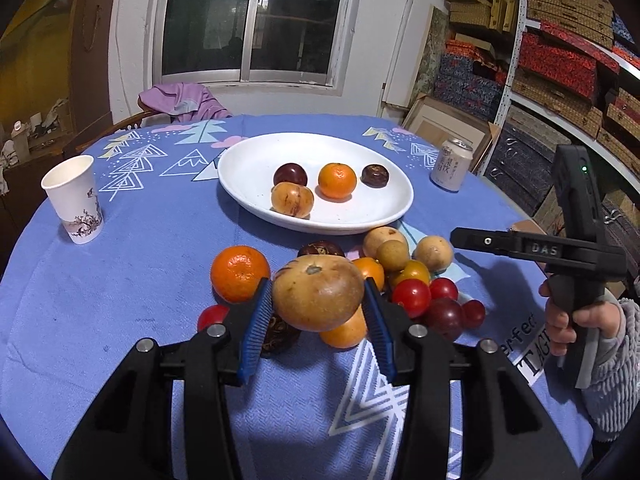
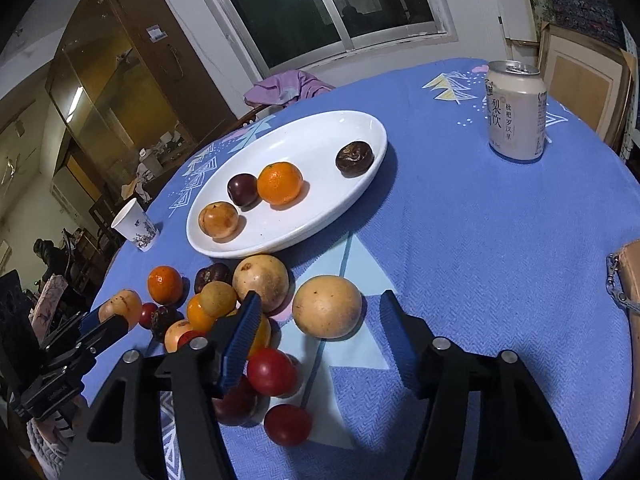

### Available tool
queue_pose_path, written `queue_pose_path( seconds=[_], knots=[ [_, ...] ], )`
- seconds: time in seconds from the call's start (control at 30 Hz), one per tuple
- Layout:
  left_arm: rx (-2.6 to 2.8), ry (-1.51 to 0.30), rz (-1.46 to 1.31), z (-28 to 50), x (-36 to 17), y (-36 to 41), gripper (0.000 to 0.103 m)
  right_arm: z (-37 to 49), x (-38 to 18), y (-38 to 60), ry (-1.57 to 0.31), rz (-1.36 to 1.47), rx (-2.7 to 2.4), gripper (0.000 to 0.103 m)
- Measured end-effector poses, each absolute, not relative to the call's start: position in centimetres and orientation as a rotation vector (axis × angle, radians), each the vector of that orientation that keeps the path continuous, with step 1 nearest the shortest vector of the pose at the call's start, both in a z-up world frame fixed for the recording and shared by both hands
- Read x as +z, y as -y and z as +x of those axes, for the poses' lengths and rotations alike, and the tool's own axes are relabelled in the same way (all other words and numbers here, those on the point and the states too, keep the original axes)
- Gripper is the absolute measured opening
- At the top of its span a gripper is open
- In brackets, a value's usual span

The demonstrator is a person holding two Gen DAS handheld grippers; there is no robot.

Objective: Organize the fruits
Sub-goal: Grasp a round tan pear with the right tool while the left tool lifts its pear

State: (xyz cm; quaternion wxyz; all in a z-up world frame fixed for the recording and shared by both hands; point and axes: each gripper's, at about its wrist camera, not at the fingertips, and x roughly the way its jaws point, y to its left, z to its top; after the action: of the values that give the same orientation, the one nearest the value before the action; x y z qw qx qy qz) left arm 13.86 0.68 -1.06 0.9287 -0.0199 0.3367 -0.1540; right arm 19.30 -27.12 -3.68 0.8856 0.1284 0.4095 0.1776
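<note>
Paper cup (image 1: pixel 74 200) and drink can (image 1: pixel 451 165) upright on blue tablecloth (image 1: pixel 140 264); purple garment (image 1: pixel 188 101) behind.

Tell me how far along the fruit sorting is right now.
Four fruits already sit on the white plate. The left gripper holds a tan fruit above the pile; the right gripper straddles another tan fruit, not gripping it. Most of the pile remains.

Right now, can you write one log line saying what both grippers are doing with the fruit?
left gripper: shut on tan fruit, lifted | right gripper: open around yellow fruit on table | plate: four fruits
</note>
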Motion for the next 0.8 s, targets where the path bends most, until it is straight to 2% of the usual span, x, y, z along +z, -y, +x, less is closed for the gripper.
queue_pose_path(
  seconds=[0.27, 0.57, 0.7, 0.8],
  knots=[
    [-0.315, -0.699, -0.051, 14.0, -1.3, -0.8, 0.045, 19.1, -4.1, 24.6, -0.833, 0.065, 0.314, 0.056],
    [-0.307, -0.705, -0.042, 14.0, -1.5, -0.6, 0.045, 19.9, -5.3, 23.4, -0.865, 0.003, 0.305, 0.055],
    [-0.297, -0.714, -0.044, 14.3, -1.7, -0.7, 0.045, 20.0, -5.4, 23.4, -0.871, 0.004, 0.299, 0.046],
    [-0.290, -0.723, -0.043, 14.6, -2.0, -0.7, 0.045, 20.0, -5.4, 23.6, -0.871, 0.012, 0.299, 0.045]
  ],
)
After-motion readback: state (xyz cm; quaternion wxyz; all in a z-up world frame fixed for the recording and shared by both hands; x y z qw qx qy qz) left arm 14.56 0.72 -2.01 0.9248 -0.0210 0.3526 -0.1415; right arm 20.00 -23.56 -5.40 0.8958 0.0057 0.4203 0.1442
